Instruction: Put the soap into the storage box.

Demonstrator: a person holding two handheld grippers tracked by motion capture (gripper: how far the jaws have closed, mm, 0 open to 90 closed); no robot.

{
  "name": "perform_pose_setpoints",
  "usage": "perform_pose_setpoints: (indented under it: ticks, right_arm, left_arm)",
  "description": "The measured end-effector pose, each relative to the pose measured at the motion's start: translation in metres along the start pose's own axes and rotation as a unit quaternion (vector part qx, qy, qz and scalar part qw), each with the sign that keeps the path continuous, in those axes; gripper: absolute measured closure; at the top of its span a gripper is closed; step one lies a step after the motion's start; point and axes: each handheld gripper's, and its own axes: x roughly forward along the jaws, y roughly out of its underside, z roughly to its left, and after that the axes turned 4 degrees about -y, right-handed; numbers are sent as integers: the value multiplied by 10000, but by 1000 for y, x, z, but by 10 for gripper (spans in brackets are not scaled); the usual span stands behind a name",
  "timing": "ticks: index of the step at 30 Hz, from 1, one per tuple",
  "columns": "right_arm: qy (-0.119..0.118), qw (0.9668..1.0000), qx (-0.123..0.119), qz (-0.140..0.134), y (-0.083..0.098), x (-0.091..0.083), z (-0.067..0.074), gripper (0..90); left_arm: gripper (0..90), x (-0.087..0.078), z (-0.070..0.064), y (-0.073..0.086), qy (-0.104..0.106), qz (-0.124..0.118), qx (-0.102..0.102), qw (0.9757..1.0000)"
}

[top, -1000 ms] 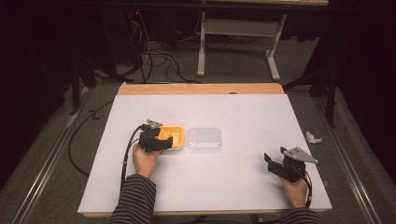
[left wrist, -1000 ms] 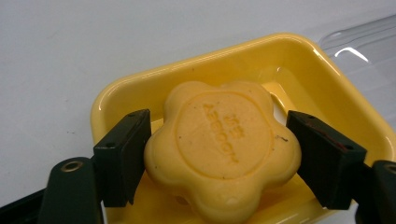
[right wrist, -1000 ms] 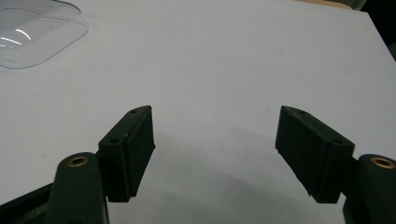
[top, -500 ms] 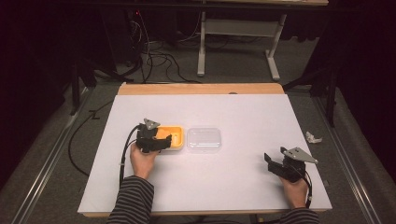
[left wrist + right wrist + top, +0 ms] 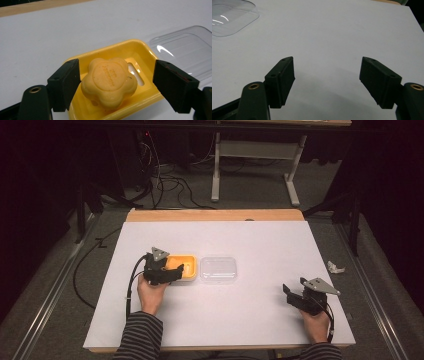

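One soap (image 5: 109,81): orange-yellow, flower-shaped, lettering stamped on its top face, lying in the yellow soap dish (image 5: 143,51) on my white table (image 5: 260,240). Clear lid (image 5: 218,269) just beside the dish. My left gripper (image 5: 116,80): jaws wide apart around the soap, one jaw touching or nearly touching its side, the other clear. My right gripper (image 5: 327,80): jaws apart, holding nothing, over bare table.

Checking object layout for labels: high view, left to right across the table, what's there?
left gripper → yellow soap dish → clear lid → right gripper → crumpled white scrap, off the table on the floor.
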Motion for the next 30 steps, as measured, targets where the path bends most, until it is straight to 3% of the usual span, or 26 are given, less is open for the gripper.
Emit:
perform_pose_setpoints:
  ticks: [5,30]
  right_arm:
    - [8,10000,-11,-10,0,0,0,286]
    - [-8,10000,-55,1,0,0,1,286]
  left_arm:
    - [238,-6,-4,0,58,-24,153,9999]
    - [263,-29,-15,9,458,-305,135,9984]
